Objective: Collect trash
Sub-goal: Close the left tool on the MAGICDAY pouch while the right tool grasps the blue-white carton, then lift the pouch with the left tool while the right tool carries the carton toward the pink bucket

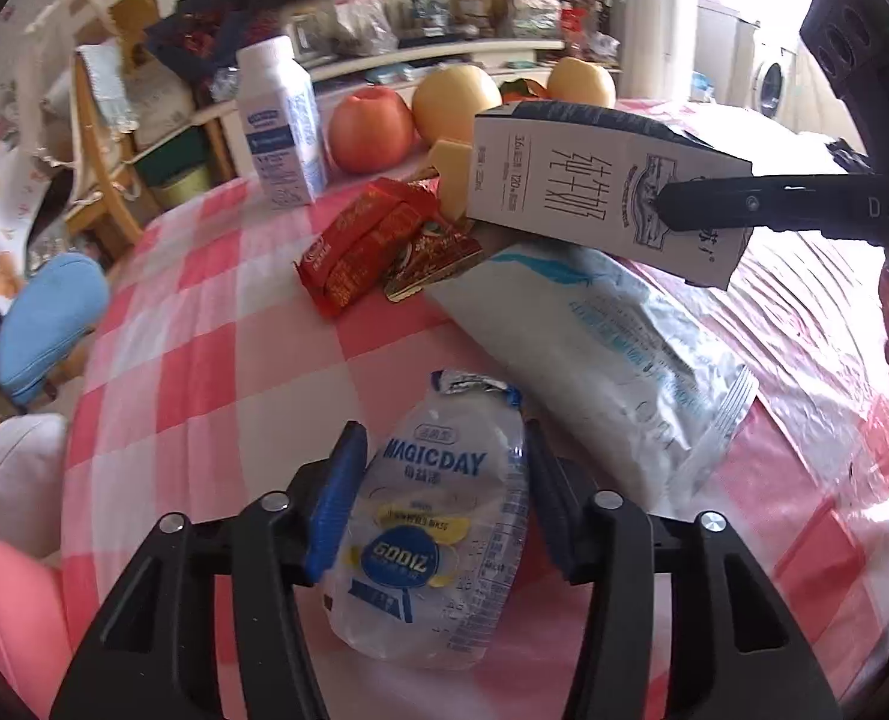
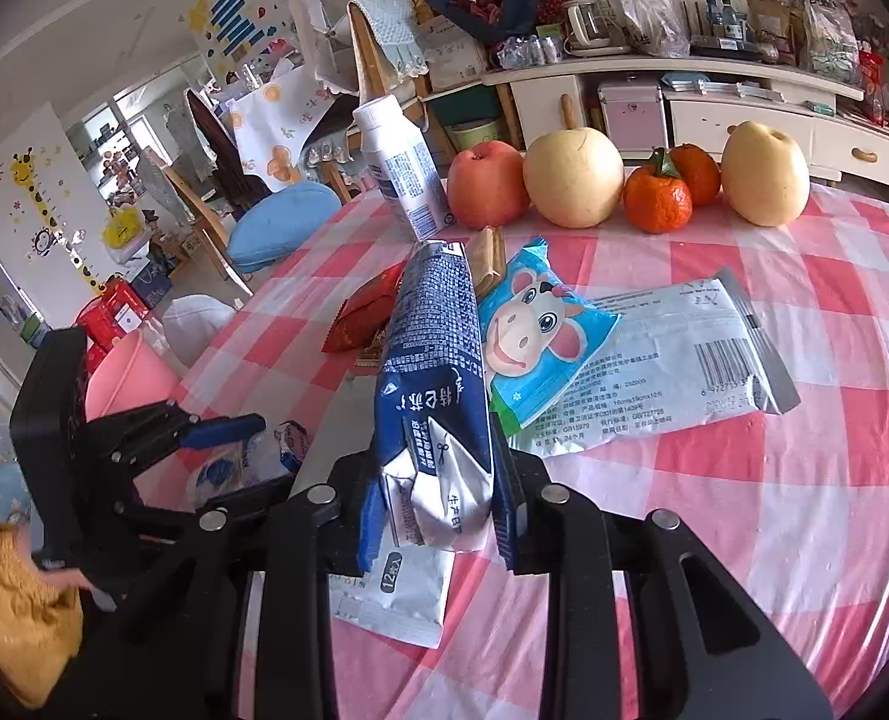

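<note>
We grip a milk carton (image 2: 438,396) in the right tool (image 2: 438,516) and a crumpled bottle (image 1: 438,540) in the left tool (image 1: 438,510); the slick bottle could squirt free.

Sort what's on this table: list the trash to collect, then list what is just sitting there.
Trash: clear pouch in left gripper; milk carton in right gripper; red wrappers; grey wipes pack; cow-print packet.

Not trash: apple, pears, oranges, upright white bottle.
</note>
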`<action>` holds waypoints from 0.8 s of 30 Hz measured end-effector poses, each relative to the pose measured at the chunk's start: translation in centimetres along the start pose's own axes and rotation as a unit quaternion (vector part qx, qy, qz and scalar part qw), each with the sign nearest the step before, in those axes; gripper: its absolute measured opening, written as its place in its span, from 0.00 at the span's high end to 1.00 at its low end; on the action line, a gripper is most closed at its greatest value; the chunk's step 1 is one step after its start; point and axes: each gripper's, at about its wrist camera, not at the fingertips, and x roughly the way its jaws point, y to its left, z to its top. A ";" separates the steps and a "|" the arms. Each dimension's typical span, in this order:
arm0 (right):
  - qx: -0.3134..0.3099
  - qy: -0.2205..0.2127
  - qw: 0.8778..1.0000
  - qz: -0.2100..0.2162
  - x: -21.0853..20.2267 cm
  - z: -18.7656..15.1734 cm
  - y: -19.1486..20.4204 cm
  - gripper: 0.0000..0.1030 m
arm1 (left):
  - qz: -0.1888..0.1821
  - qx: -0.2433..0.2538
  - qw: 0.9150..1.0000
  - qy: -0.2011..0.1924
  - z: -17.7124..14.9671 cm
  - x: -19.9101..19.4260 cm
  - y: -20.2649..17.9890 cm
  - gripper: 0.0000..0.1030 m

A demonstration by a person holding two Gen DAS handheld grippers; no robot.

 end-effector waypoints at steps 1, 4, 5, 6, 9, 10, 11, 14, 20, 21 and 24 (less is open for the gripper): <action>0.000 -0.001 1.000 -0.001 -0.2 0.0 0.1 0.70 | 0.007 -0.005 1.000 -0.002 0.0 -0.1 -0.2 0.50; -0.003 -0.007 1.000 -0.006 -0.7 -0.3 0.5 0.70 | 0.000 -0.044 0.999 -0.010 0.1 -0.4 0.0 0.52; -0.005 -0.009 1.000 -0.007 -0.8 -0.3 0.6 0.70 | 0.001 -0.055 0.998 -0.013 0.1 -0.5 0.1 0.53; -0.006 -0.010 1.000 -0.008 -1.0 -0.4 0.7 0.70 | 0.001 -0.077 0.997 -0.020 0.1 -0.6 0.5 0.54; -0.003 -0.016 1.000 -0.005 -1.5 -0.5 1.0 0.71 | -0.010 -0.142 0.989 -0.036 -0.3 -0.9 2.0 0.56; -0.001 -0.018 1.000 -0.004 -1.7 -0.6 1.1 0.71 | -0.011 -0.152 0.987 -0.040 -0.5 -1.0 2.4 0.57; 0.000 -0.019 1.000 -0.002 -1.8 -0.7 1.1 0.71 | -0.014 -0.161 0.986 -0.045 -0.6 -1.1 2.7 0.58; 0.010 -0.021 1.000 0.003 -2.1 -1.2 1.3 0.71 | -0.025 -0.186 0.981 -0.056 -1.1 -1.4 3.7 0.60; 0.028 -0.019 0.999 0.011 -2.4 -1.8 1.6 0.71 | -0.048 -0.211 0.974 -0.062 -1.4 -1.6 4.9 0.63; 0.031 -0.020 0.999 0.013 -2.4 -1.9 1.7 0.71 | -0.049 -0.213 0.974 -0.060 -1.4 -1.5 5.1 0.63; 0.027 -0.020 0.999 0.009 -2.5 -2.1 2.0 0.71 | -0.052 -0.209 0.975 -0.049 -1.8 -1.4 5.4 0.63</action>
